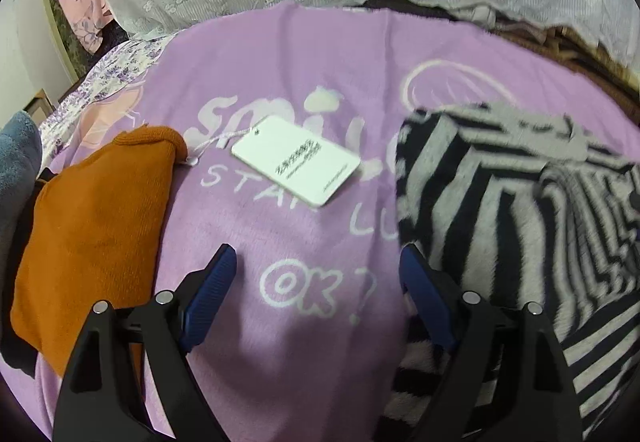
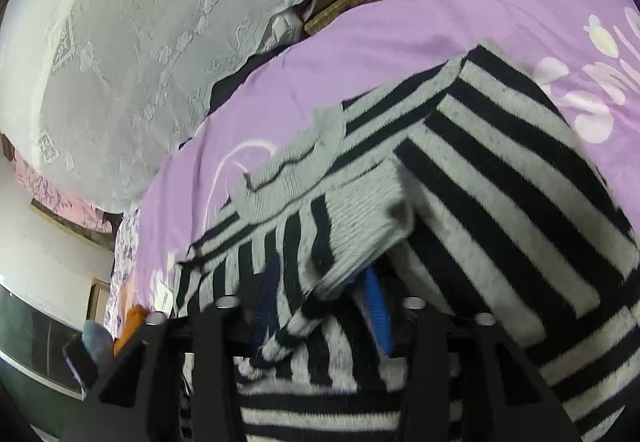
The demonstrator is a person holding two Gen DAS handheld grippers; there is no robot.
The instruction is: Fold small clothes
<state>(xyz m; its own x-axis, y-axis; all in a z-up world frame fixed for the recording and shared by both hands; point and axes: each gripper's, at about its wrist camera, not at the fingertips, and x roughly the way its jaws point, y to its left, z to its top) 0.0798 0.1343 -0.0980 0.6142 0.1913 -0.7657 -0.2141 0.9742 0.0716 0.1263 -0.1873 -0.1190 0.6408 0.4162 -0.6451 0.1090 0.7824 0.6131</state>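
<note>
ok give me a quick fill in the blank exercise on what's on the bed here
1. The white hang tag lies on the ____ blanket, tied by a string to the orange garment.
2. The right gripper is shut on a fold of the ____ sweater.
3. The left gripper hangs ____ over the blanket, with nothing between its fingers.
4. Printed on the blanket just ahead of the left gripper is the word ____.

Missing words: purple; striped; open; OK
</note>
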